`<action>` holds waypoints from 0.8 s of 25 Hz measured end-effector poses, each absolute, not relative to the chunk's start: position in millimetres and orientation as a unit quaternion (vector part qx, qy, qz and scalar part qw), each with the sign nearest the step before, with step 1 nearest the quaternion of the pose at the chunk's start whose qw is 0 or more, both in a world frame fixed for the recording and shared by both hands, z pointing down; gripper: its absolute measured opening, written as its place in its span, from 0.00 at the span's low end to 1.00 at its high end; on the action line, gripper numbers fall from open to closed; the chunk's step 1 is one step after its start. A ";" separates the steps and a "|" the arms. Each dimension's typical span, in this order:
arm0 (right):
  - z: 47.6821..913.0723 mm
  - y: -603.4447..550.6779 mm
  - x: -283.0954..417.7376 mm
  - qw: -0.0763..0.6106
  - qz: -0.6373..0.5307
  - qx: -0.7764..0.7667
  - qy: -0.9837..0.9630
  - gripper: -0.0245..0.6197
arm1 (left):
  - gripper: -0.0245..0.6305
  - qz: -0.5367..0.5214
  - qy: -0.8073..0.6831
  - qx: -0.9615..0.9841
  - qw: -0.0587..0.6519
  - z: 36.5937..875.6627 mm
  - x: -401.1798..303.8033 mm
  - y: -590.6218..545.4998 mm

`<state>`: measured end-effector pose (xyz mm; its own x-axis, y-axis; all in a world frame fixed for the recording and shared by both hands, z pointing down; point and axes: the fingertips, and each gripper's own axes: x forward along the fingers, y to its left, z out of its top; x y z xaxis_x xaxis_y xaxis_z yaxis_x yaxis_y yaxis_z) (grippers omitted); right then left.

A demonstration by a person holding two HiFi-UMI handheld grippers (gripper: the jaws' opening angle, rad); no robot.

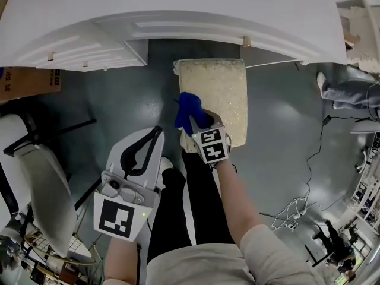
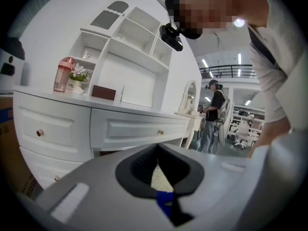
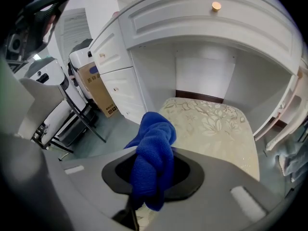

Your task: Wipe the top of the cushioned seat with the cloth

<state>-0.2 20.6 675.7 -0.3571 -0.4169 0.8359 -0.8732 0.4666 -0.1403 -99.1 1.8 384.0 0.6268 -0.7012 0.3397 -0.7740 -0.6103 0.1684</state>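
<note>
Right tool (image 1: 200, 123) clamps cloth (image 3: 153, 158) lengthwise, tip toward cushioned seat (image 3: 216, 129).

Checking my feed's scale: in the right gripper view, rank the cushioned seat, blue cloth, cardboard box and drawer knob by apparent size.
1. cushioned seat
2. blue cloth, though it sits close to the camera, which makes it look bigger
3. cardboard box
4. drawer knob, by far the smallest
</note>
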 end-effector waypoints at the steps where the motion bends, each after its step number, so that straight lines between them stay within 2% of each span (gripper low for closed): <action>1: 675.9 23.9 0.4 0.380 0.302 0.422 -0.766 0.20 | 0.04 0.121 -0.413 0.890 0.150 383.7 -98.3 3.0; 11: 675.1 31.8 10.5 0.378 0.299 0.430 -0.764 0.20 | 0.04 0.130 -0.394 0.898 0.147 385.0 -86.2 9.9; 20: 676.6 33.2 55.9 0.378 0.305 0.449 -0.750 0.20 | 0.04 0.128 -0.386 0.902 0.146 385.6 -63.2 0.4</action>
